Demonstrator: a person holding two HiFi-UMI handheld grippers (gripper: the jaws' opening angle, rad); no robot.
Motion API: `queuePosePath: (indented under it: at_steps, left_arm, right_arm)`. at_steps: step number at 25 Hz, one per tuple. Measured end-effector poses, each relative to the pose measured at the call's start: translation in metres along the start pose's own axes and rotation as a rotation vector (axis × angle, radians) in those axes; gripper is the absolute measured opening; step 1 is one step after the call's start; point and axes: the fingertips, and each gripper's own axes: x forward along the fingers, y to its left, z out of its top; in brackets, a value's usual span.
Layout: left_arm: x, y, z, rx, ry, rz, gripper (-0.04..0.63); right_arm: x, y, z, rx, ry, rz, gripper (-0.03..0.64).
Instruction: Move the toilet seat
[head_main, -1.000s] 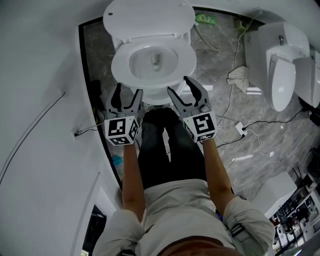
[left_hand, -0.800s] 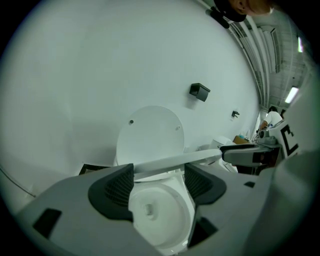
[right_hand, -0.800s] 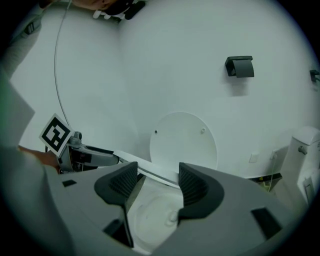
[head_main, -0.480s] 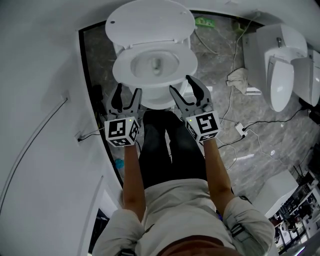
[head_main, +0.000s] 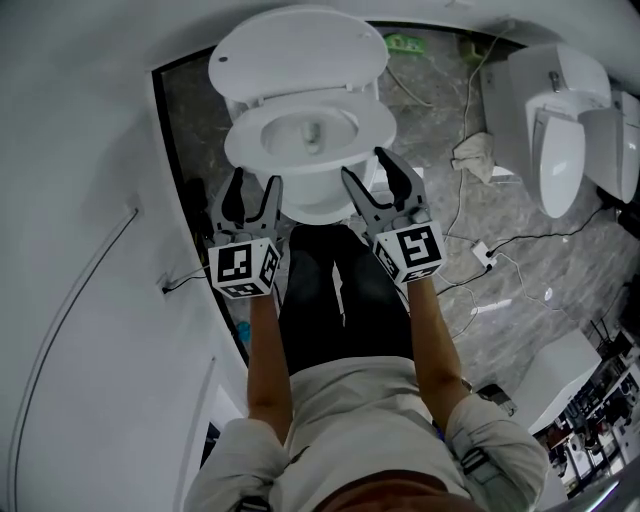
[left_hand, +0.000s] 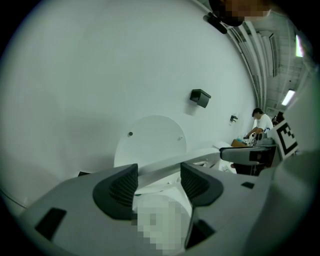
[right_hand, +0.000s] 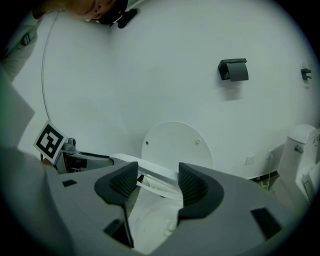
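The left tool (head_main: 252, 192) was held at the front left of the toilet seat (head_main: 370, 128). Its jaws had just been closing, and the seat's white rim was caught between its ribbed pads (left_hand: 120, 187). Ahead of both tools the seat was seen tilted up at the front and parted from the bowl (head_main: 312, 200) beneath. The round lid (head_main: 300, 45) was stood upright beyond it. The right tool (head_main: 368, 172) was clamped on the rim's front right, with the edge pressed between its pads. Well apart to the right of that tool, a crumpled cloth (head_main: 474, 155) and a second toilet (head_main: 560, 130) were seen on the marble floor (head_main: 520, 250).
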Motion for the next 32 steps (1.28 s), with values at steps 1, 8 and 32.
queuePosePath:
  at_steps: [1,8,32]
  left_arm:
    - [0.001,0.0,0.003,0.006,-0.001,-0.002,0.287]
    - [0.01,0.002,0.017,0.033,-0.007,-0.011,0.282]
    - [0.042,0.013,0.058,0.048,-0.038,-0.03,0.273]
  right_arm:
    - [0.001,-0.001,0.002,0.002,-0.003,-0.003,0.273]
    - [0.009,-0.006,0.014,0.011,-0.015,-0.018,0.265]
    - [0.041,-0.025,0.052,0.025,-0.057,-0.067,0.255]
